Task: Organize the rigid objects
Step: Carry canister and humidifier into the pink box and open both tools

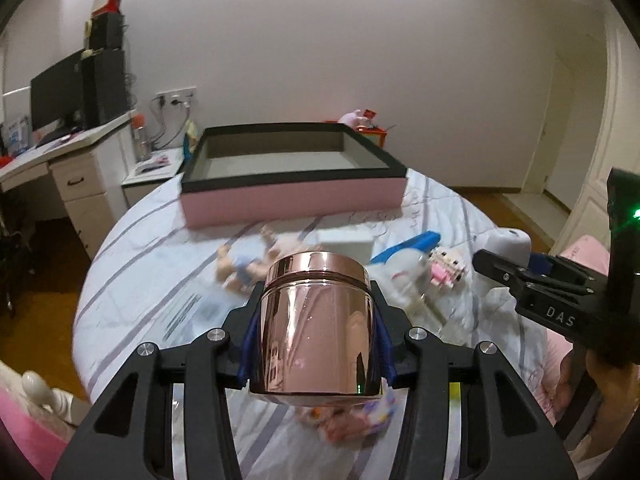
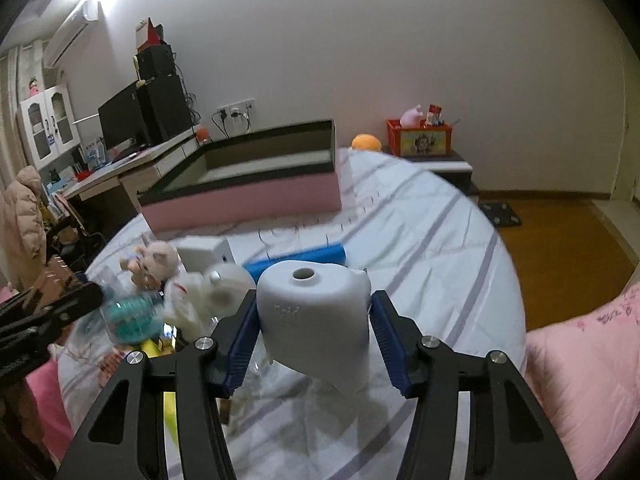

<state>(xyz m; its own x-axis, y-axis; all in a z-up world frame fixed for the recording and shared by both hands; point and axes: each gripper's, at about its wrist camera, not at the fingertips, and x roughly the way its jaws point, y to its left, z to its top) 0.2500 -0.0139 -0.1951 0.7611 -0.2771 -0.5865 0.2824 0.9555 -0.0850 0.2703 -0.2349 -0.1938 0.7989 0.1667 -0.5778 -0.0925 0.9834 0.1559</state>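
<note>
A shiny rose-gold jar (image 1: 316,328) is gripped by the left gripper (image 1: 316,344); its blue pads (image 1: 250,346) are pressed against both sides of the jar, which is held upright and clear of the bed (image 1: 132,264). A white device (image 2: 316,320) with a round hole in its top is set between the jaws of the right gripper (image 2: 314,344). The left pad (image 2: 242,344) is seen touching it; whether the right pad (image 2: 390,346) touches it cannot be told, as a narrow gap appears there.

The landmark is the pink box (image 1: 294,178), black-rimmed and open, resting on the far part of the bed. Both grippers are held on the near side of the box, well apart from it. Between the box and the jar, a doll (image 1: 244,264), a small white box (image 1: 346,242), a blue tube (image 1: 412,244) and a white toy (image 1: 408,272) are scattered on the striped cover. To the left of the box a desk (image 1: 60,148) with a monitor (image 1: 56,94) is shown. Beyond the box, to its right, a red crate (image 2: 420,138) is seen.
</note>
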